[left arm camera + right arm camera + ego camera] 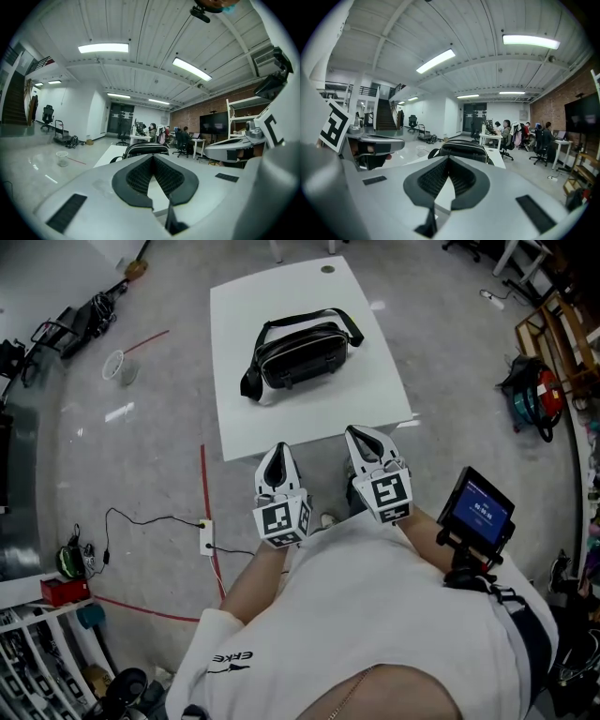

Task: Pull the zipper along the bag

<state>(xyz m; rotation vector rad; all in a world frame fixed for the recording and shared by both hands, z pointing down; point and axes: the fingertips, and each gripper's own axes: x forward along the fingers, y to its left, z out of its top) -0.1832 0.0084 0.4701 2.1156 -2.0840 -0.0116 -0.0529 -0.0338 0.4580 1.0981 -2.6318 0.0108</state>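
Note:
A black bag (300,352) with a strap lies on a white table (253,418), in the upper middle of the head view. Both grippers hover short of the table's near edge, well apart from the bag. My left gripper (276,452) has its jaws closed tip to tip with nothing between them. My right gripper (360,434) is beside it, also shut and empty. In the left gripper view, the bag (145,149) shows just beyond the closed tips of the left gripper (152,157). In the right gripper view, the bag (463,146) sits past the right gripper (448,159). The zipper pull is too small to make out.
On the floor to the left are a plastic cup (122,367), red tape lines and a power strip with cable (205,536). A small screen on a stand (476,512) is at my right. A backpack (534,395) lies at far right. People sit at desks far behind.

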